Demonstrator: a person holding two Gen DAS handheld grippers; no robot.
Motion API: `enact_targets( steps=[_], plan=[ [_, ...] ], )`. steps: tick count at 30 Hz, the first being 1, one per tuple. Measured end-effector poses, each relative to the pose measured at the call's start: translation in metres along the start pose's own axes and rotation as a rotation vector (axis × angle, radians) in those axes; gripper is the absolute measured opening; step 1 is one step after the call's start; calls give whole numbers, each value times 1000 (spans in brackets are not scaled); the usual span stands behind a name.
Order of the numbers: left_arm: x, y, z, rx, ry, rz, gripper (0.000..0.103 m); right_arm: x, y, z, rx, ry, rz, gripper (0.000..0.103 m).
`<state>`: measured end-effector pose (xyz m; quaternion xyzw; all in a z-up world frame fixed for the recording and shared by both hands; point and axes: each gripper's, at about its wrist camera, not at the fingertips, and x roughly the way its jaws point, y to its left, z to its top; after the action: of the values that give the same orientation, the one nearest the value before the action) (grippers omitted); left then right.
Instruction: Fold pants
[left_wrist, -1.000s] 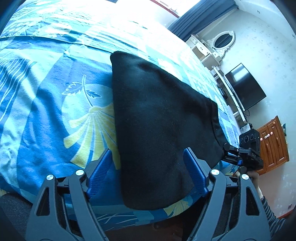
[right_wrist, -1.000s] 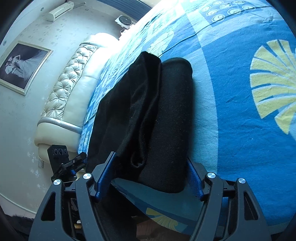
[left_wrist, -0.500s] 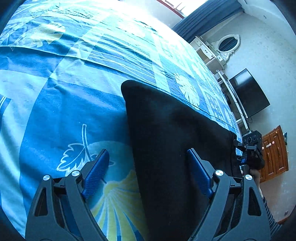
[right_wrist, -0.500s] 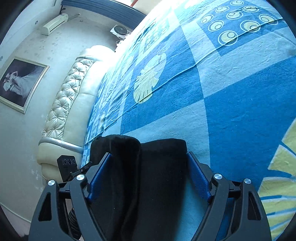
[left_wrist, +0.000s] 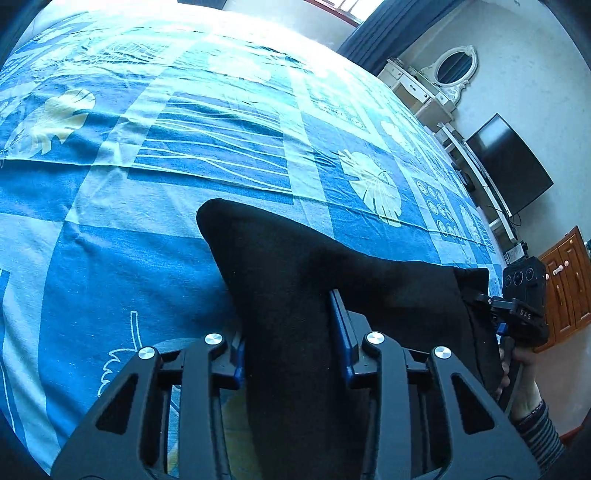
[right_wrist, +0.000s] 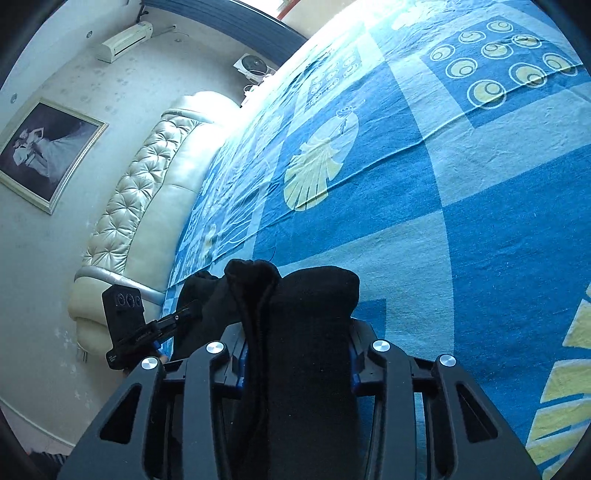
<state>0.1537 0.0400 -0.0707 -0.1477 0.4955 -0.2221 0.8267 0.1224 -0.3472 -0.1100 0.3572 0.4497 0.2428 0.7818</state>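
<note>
Both grippers — left gripper (left_wrist: 291, 332) and right gripper (right_wrist: 295, 354) — have just closed their jaws, pinching the black pants (left_wrist: 295, 266) at opposite ends, probably to lift and fold evenly over the bedspread (left_wrist: 147, 184).

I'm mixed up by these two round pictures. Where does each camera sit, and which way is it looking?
Left wrist: sits on the left tool, looking across the blue bedspread toward the TV; it is shut on the black pants. The right tool and a hand show.
Right wrist: sits on the right tool, looking toward the headboard; the left tool shows.
Both share the pants, the bedspread, and each other's tool.
</note>
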Motion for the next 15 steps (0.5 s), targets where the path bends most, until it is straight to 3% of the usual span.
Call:
enact_targets(
  steps=[7, 15],
  plan=[
    [8, 7, 27, 3, -19, 41, 31, 16, 9, 26, -19, -24, 0, 36],
    [23, 22, 77, 40, -52, 131, 31, 51, 19, 80, -45, -40, -6, 36]
  ],
)
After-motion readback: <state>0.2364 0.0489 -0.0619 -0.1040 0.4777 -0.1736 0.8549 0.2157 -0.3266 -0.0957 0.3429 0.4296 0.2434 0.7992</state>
